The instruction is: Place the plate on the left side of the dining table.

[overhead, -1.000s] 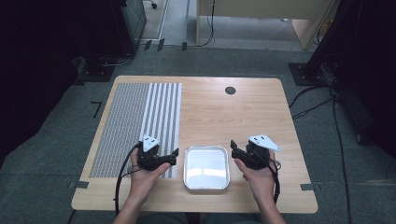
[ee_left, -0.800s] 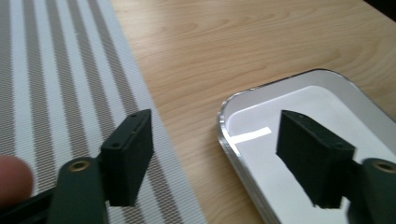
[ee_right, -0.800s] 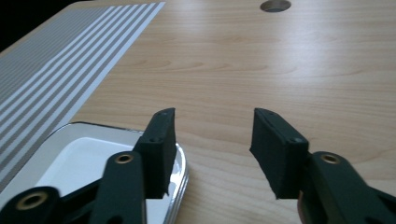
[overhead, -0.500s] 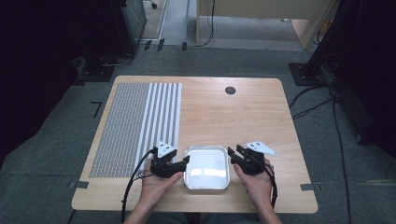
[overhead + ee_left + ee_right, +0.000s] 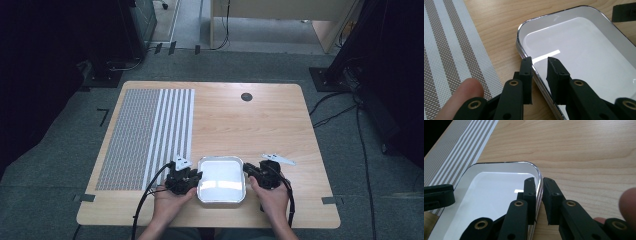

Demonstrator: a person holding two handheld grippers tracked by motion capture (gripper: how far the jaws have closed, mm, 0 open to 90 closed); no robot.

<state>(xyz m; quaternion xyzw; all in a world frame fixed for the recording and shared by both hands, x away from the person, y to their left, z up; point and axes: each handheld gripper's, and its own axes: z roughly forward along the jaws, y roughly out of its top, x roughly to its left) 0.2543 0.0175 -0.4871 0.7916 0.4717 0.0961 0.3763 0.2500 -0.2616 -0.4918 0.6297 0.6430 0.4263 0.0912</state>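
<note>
Hidden and cut-off parts: in the high view the person's forearms enter from the near edge of the worktop (image 5: 280,125) and are cropped at the frame's bottom. The left gripper (image 5: 196,178) and right gripper (image 5: 247,173) are small there, and their fingertips merge with the rim of the tray (image 5: 221,181), so the grip is read from the gripper views. In the left gripper view the tray (image 5: 584,57) runs off the right and bottom of the frame, and a fingertip (image 5: 461,96) intrudes at lower left. In the right gripper view the tray (image 5: 489,195) is cropped at lower left, and a blurred fingertip (image 5: 627,205) covers the right edge.

Grip: the left gripper (image 5: 539,62) straddles the tray's left rim, one jaw outside, one inside; its jaws have just been closing and stand narrow, though a sliver of gap on the inner side leaves contact uncertain. The right gripper (image 5: 539,182) has just been closing too, and is pinched on the right rim, one jaw on each side.

Position and room: the shallow, white-bottomed metal tray lies flat near the middle of the near edge. A striped mat (image 5: 147,135) covers the left part of the worktop, its near right corner just beside the left gripper. The far and right parts are bare wood, save for a small round grommet (image 5: 246,96) near the far edge.

Surroundings: pale wood-grain worktop; grey carpet floor (image 5: 55,165) with trailing cables (image 5: 335,107); dark furniture to both sides.
</note>
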